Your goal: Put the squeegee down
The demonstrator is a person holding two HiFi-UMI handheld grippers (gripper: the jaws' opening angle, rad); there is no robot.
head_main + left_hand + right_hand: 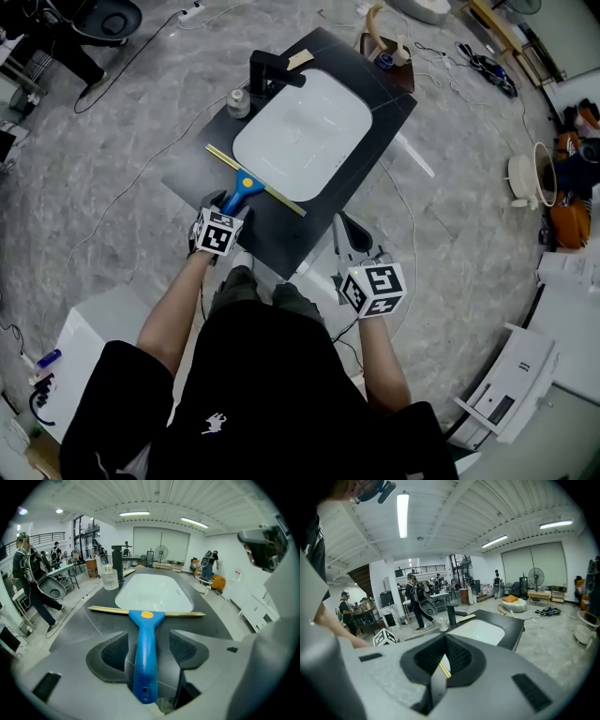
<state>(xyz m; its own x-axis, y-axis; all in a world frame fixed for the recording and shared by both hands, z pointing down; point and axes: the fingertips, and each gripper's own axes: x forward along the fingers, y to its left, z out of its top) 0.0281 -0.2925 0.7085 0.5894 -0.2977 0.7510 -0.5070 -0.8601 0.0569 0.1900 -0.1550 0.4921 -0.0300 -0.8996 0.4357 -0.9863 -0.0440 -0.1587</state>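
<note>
The white basin (302,133) in the dark counter (389,108) is empty. The squeegee (247,180) lies on the counter at the basin's 7 o'clock, with its blade along the rim. The left gripper (232,202) is wide open around the handle, its pads not touching it. The right gripper (349,230), at 5 o'clock, is closed and holds nothing.

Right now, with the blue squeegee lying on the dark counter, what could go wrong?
The squeegee lies with its handle between the open left tongs; a crooked pull-back might drag it. Its blade runs along the basin rim, so a nudge could tip it in. The handle end is near the counter front edge and might slide off.
</note>
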